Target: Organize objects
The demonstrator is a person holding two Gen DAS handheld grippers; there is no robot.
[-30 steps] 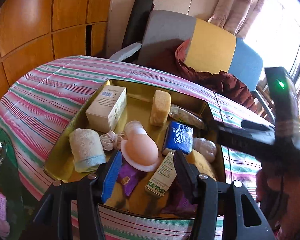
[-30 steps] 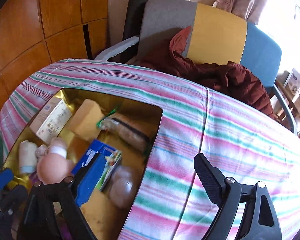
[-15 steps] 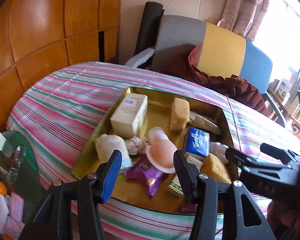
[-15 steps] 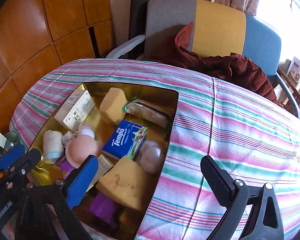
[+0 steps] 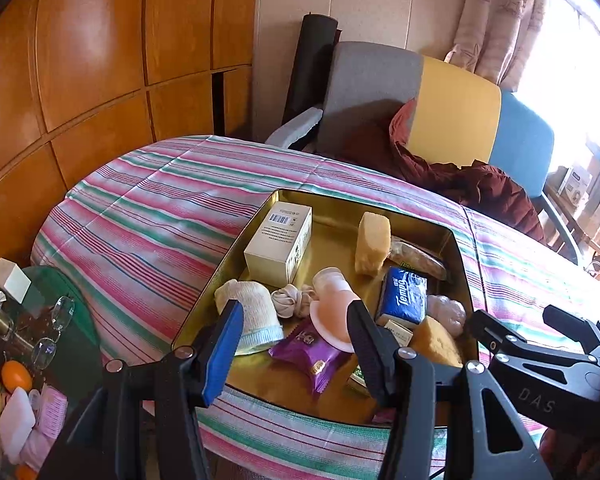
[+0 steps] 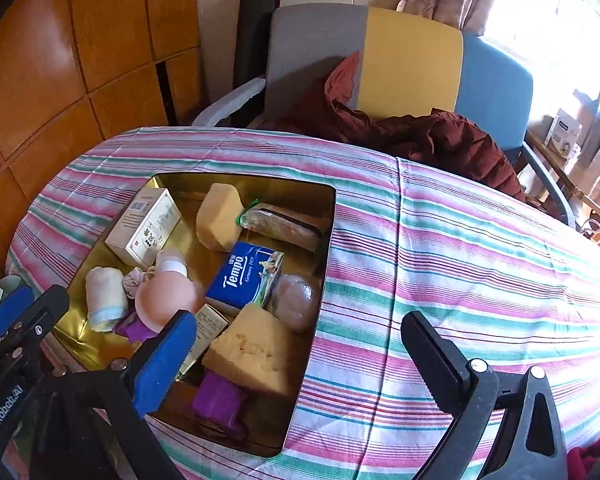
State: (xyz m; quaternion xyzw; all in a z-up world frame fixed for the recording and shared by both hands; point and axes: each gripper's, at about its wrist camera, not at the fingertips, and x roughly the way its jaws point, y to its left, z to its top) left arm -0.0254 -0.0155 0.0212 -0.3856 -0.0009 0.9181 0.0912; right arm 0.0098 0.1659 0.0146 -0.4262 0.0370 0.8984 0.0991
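A gold tin box (image 5: 256, 216) (image 6: 332, 216) sits on a striped tablecloth and holds several objects: a white carton (image 5: 278, 244) (image 6: 144, 232), yellow sponges (image 5: 372, 236) (image 6: 252, 348), a blue Tempo tissue pack (image 5: 404, 298) (image 6: 246, 274), a rolled towel (image 5: 252, 312) (image 6: 104, 292), a pink round piece (image 5: 334, 306) (image 6: 168, 292) and a purple sachet (image 5: 312, 354). My left gripper (image 5: 296, 340) is open and empty above the box's near edge. My right gripper (image 6: 300, 354) is open and empty near the box's right side; it also shows in the left wrist view (image 5: 540, 344).
A grey, yellow and blue chair (image 6: 400, 60) with a dark red jacket (image 6: 440, 140) stands behind the table. A side table (image 5: 24, 340) with glasses and small items is at the lower left. Wood panelling (image 5: 80, 60) covers the left wall.
Both grippers have pulled back and up from the box, so more of the box and tablecloth shows. Both stay open and empty.
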